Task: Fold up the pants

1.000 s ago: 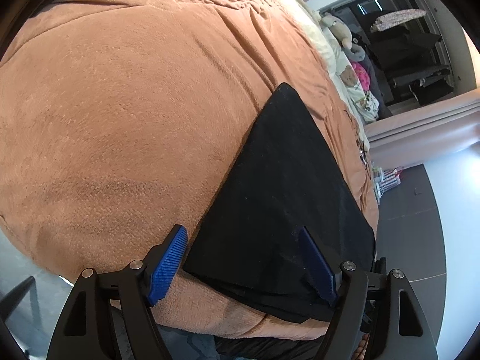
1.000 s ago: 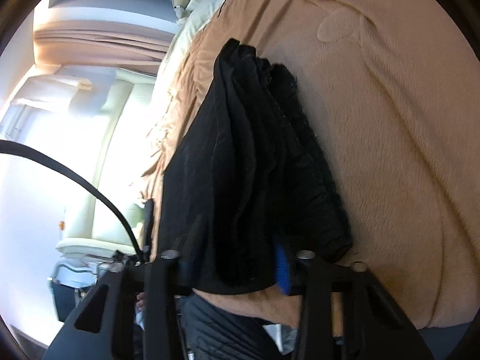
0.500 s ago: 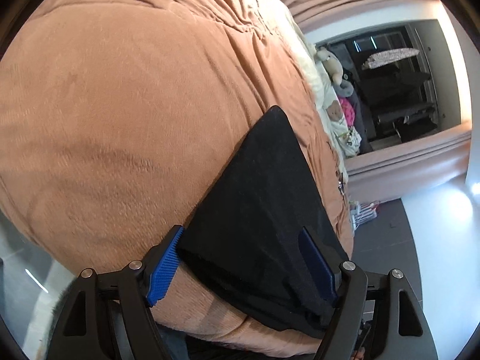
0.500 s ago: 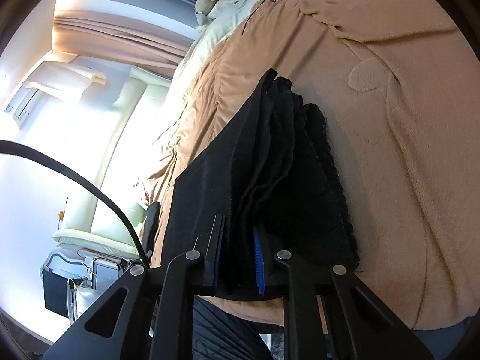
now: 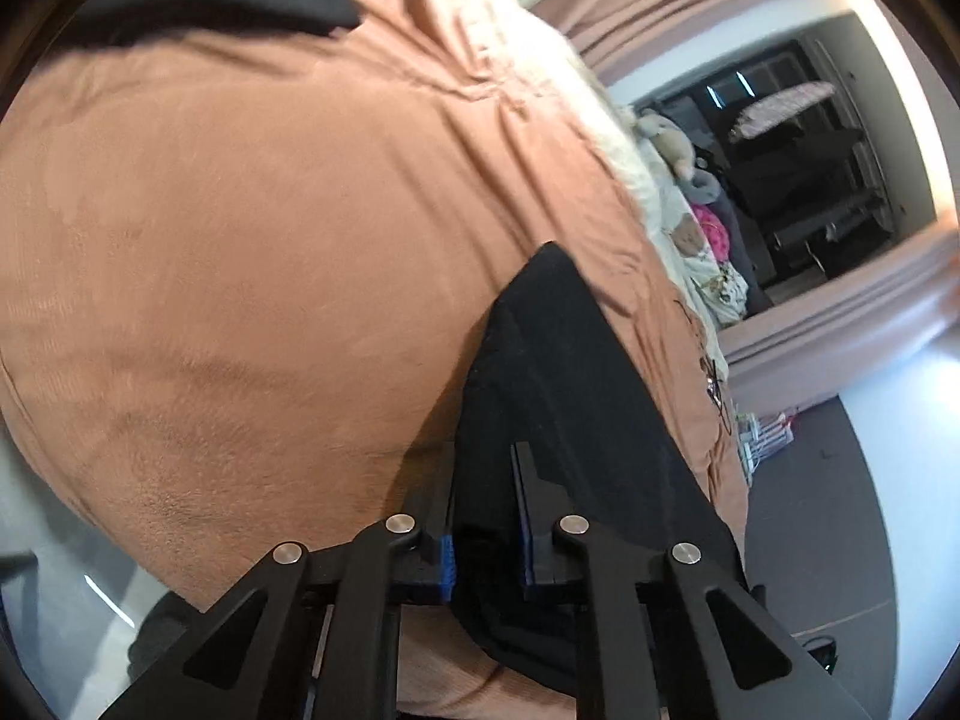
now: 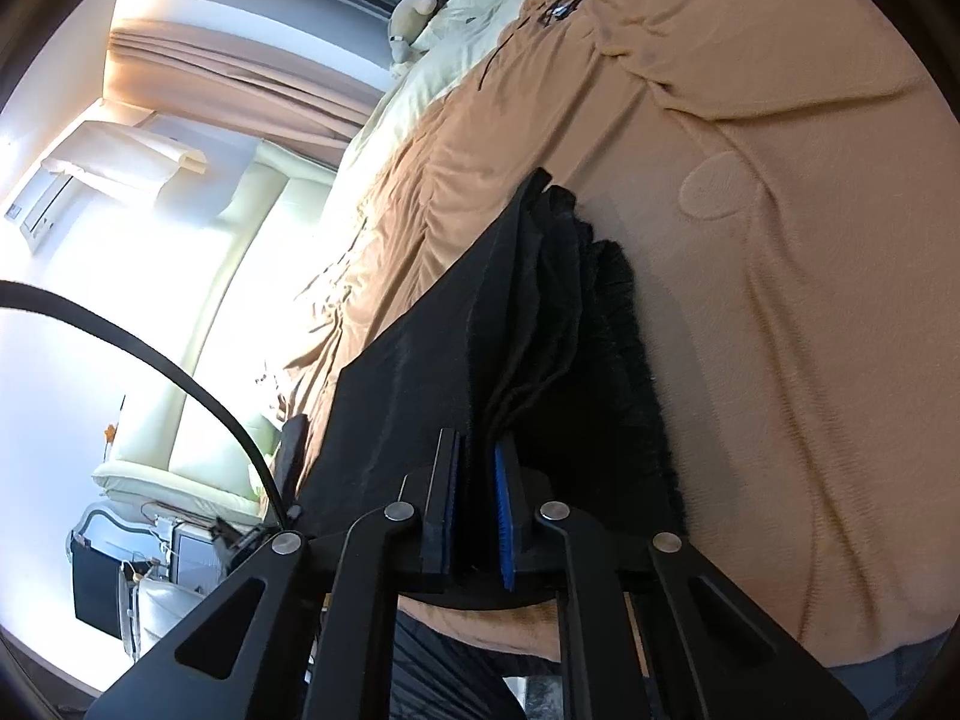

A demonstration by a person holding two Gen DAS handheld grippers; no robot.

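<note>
— Gripping what, the left hand-held gripper [image 5: 486, 510]?
— Its jaws have just closed onto the black pants [image 5: 558, 396] lying on the bed [image 5: 240, 252].
— And the right hand-held gripper [image 6: 477, 498]?
— Just pinched the pants' bunched edge, fabric stretching ahead of it.

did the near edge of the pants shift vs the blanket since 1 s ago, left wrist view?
Yes. The left hand-held gripper has just closed on the black pants, bunching their near edge rightward off the brown blanket into a ridge between the pads.
</note>
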